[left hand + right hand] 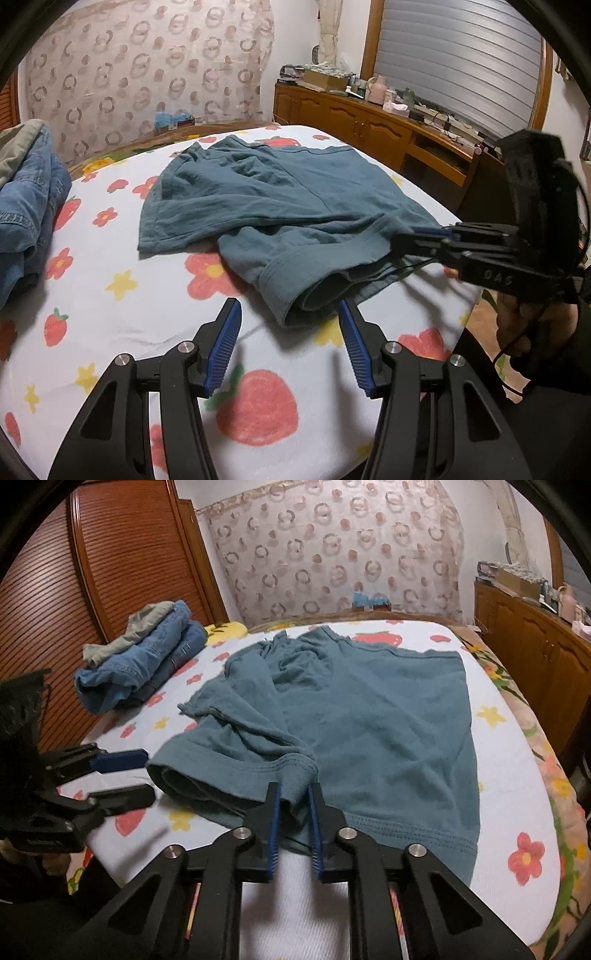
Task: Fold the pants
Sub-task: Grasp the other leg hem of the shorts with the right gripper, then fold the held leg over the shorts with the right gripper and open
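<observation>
**Right clamp set on hem, left leg opening not yet gripped**

While the right gripper (pixel 294 797) is pinched on the near hem fold of the teal pants (pixel 369 716), the left gripper (pixel 290 314) is held roughly half open, nothing between its pads. Pants are spread on the bed sheet (pixel 110 332), waistband at the far end, long axis running away from both claws. The left leg opening (pixel 314 295) lies just ahead of the left gripper, its edge near the right-hand pad; that hand is judged nearer. A short advance and close looks needed before any lift. A denim pile (pixel 147 664) sits well apart, left of the pants.
</observation>
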Demonstrator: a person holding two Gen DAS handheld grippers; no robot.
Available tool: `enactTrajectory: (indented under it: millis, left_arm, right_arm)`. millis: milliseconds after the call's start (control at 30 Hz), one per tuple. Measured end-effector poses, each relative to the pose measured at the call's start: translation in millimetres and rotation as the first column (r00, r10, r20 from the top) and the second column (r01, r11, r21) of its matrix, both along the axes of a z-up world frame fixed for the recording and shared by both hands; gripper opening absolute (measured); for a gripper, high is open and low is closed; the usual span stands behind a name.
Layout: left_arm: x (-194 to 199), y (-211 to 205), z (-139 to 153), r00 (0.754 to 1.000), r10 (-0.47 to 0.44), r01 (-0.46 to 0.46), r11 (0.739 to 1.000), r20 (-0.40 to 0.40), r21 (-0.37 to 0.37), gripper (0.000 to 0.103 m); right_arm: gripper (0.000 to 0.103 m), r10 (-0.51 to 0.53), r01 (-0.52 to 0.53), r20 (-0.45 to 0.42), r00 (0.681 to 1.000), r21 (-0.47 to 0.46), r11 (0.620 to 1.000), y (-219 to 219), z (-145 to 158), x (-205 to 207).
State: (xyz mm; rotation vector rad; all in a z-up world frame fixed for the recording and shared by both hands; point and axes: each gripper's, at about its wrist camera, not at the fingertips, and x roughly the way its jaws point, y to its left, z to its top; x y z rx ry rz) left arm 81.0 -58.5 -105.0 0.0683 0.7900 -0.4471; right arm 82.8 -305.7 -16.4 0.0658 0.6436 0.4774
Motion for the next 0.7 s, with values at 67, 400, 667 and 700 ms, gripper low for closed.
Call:
enactTrajectory:
  millis: [67,400,667,700]
  left_arm:
    - [7.0,-5.1,-4.3,1.0,0.008,-0.008,1.0,-0.012,0.025,0.056]
    - [22.4,-8.9,-4.1,0.997,0.079,-0.08,0.993,0.02,0.089,0.056]
    - [18.1,-23.4,0.2,0.999,0.024,-0.028,0.994,0.041,0.104,0.056]
    - [17.1,-26.1,0.0,0.999,0.016,-0.021,0.994,0.044,0.111,0.056]
  right_arm:
    - [0.009,0.003,-0.003,0.018,1.0,0.009,1.0,1.8,2.2,-0.6]
    - [0.005,-0.03,0.027,0.136,0.99,0.02,0.999,-15.0,31.9,-23.6]
    - [0.005,-0.079,0.078,0.183,0.98,0.013,0.997,-34.7,39.6,-50.9]
    - [0.005,-0.09,0.091,0.183,0.979,0.006,0.996,-35.7,38.4,-52.3]
